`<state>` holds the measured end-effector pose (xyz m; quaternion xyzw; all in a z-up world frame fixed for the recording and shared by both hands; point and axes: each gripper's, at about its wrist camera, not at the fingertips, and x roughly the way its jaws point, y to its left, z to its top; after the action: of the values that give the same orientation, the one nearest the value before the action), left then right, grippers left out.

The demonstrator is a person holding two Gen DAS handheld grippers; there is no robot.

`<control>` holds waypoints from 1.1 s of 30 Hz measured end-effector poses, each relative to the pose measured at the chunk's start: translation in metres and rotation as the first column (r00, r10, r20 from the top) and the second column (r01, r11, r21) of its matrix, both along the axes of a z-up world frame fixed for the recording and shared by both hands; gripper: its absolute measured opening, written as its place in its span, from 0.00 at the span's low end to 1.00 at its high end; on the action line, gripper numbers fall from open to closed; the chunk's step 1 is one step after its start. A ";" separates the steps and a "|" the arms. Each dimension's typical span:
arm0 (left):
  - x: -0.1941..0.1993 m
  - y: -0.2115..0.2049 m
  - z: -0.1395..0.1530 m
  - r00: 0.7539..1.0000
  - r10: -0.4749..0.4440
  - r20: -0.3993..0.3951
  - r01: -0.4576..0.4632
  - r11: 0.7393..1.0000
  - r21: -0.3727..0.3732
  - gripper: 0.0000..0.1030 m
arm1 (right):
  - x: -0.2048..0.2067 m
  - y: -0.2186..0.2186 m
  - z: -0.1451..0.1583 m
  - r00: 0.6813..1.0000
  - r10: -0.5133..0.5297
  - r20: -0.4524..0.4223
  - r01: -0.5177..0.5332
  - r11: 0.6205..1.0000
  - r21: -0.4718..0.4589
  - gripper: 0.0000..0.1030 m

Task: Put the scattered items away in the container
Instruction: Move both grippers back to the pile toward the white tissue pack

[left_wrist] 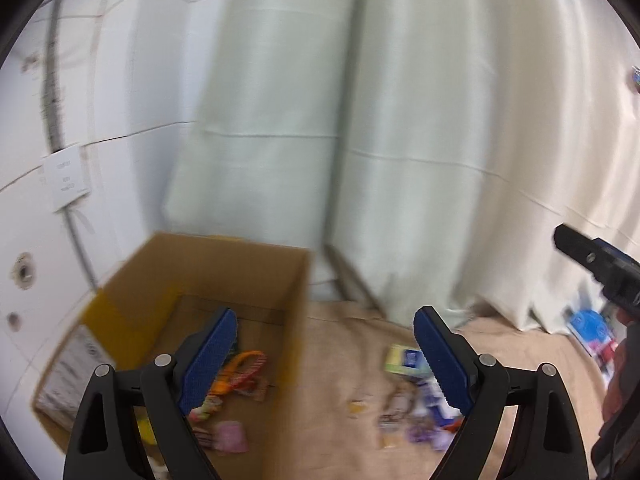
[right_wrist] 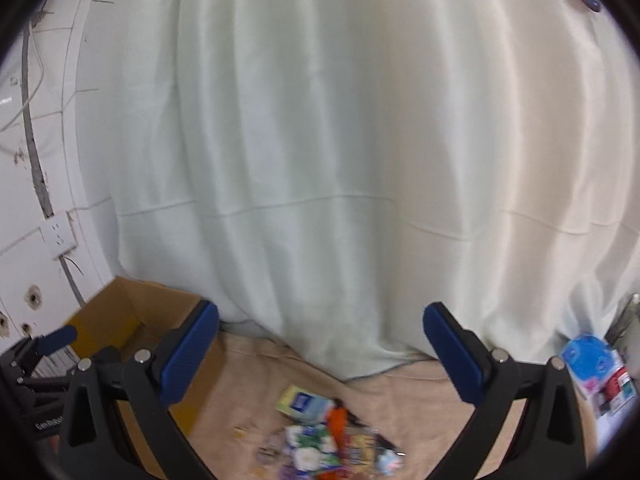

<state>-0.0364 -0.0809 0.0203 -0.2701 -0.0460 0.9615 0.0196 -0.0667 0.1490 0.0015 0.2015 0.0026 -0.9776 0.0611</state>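
Far left, we note the cardboard box point(left_wrist: 224, 280) open-topped against the tiled wall, its mouth up so that things can simply be let fall in; several bright items already lie on its bottom, among them an orange looped strap point(left_wrist: 246, 366) and a pink packet point(left_wrist: 230, 436). We hold the left gripper point(left_wrist: 326, 360) above the box's right wall, fingers spread wide with nothing between them, one blue pad point(left_wrist: 208, 360) over the box's inside and the other over the cloth, a placing we judge fits either a fresh release or a swing toward the heap. Right of the box, on the tan cloth point(left_wrist: 344, 344), lies the scattered pile point(left_wrist: 416, 400), close to the box but outside it, so the task is part done by our reckoning. Further right, the right gripper point(right_wrist: 320, 354) hangs over that pile, likewise spread and empty, placed where a straight drop would meet the next item. At the far right a blue-printed package point(right_wrist: 592, 364) lies by the curtain point(right_wrist: 320, 140) hem, well apart from the pile. The left wrist view alone shows the box's contents; the right wrist view shows only its outer corner, yet gives the pile more clearly: a yellow-and-blue carton point(right_wrist: 302, 400), an orange piece point(right_wrist: 338, 420), green-and-white packets point(right_wrist: 310, 444). Motion blur hides finer detail.
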 end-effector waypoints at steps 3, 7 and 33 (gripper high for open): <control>-0.007 0.031 -0.010 1.000 -0.025 0.019 0.025 1.000 0.017 0.88 | 0.003 0.027 -0.013 0.999 -0.020 0.030 0.020 1.000 0.017 1.00; -0.018 0.068 -0.033 0.998 -0.038 0.060 0.040 0.998 -0.040 0.88 | 0.003 0.067 -0.035 0.995 -0.050 0.088 0.051 0.999 -0.006 1.00; -0.057 0.137 -0.171 0.953 0.030 0.303 -0.012 0.998 -0.059 0.88 | -0.006 0.114 -0.149 0.957 -0.009 0.289 0.029 0.997 -0.067 1.00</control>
<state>-0.0930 0.0562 -0.1511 -0.4146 -0.0242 0.9097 -0.0054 -0.0728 0.2627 -0.1476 0.3397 -0.0430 -0.9377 0.0585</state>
